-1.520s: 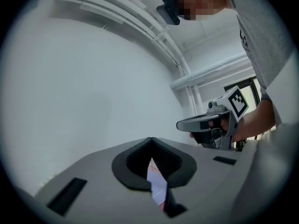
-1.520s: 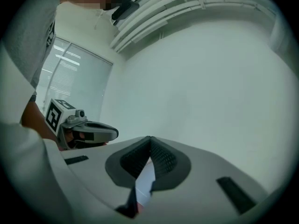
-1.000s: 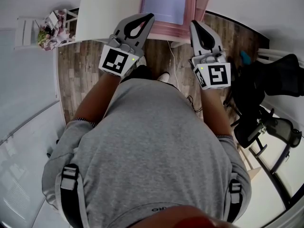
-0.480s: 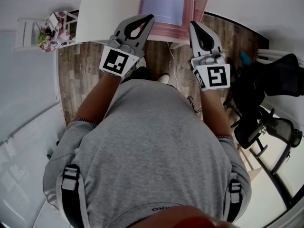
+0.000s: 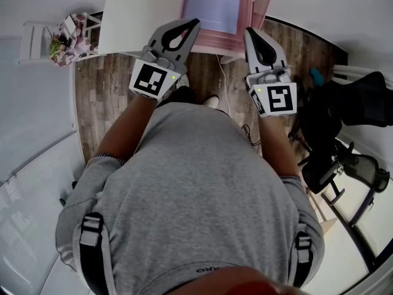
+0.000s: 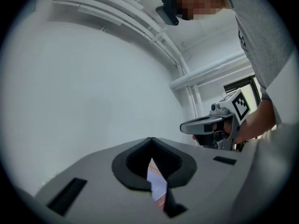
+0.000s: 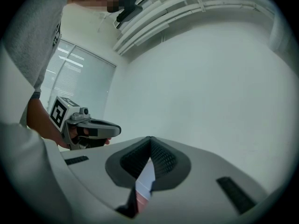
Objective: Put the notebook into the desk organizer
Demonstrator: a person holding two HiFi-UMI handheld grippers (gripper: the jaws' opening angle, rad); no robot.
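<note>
Seen from the head view, the lavender notebook [image 5: 215, 2] lies flat at 12 o'clock, its top cut by the frame's upper edge, resting on the pink desk organizer [image 5: 209, 39], which sits on the white table [image 5: 135, 17]. A pink panel rises just at the notebook's 3 o'clock side, and whether the notebook sits inside a compartment or only on top cannot be told. The person [image 5: 196, 189], in a grey shirt, stands short of the table. They hold the left tongs [image 5: 195, 22] at 11 o'clock and the right tongs [image 5: 248, 31] at 1 o'clock, both pointing toward the table's near edge. The left tongs are clenched: their tips meet above a teardrop-shaped gap and nothing is gripped. In the left gripper view only a sliver of lavender and pink shows through that gap. The right tongs are clenched the same way and empty, tips touching. Both tips hover near the organizer's front edge, apart from the notebook. Below them is a wood-plank floor [image 5: 107, 91], with a thin white cable [image 5: 224, 78] trailing across it. A black office chair [image 5: 350, 103] stands at 3 o'clock, and a small white stand [image 5: 37, 42] with flowers on it sits at 10 o'clock.
</note>
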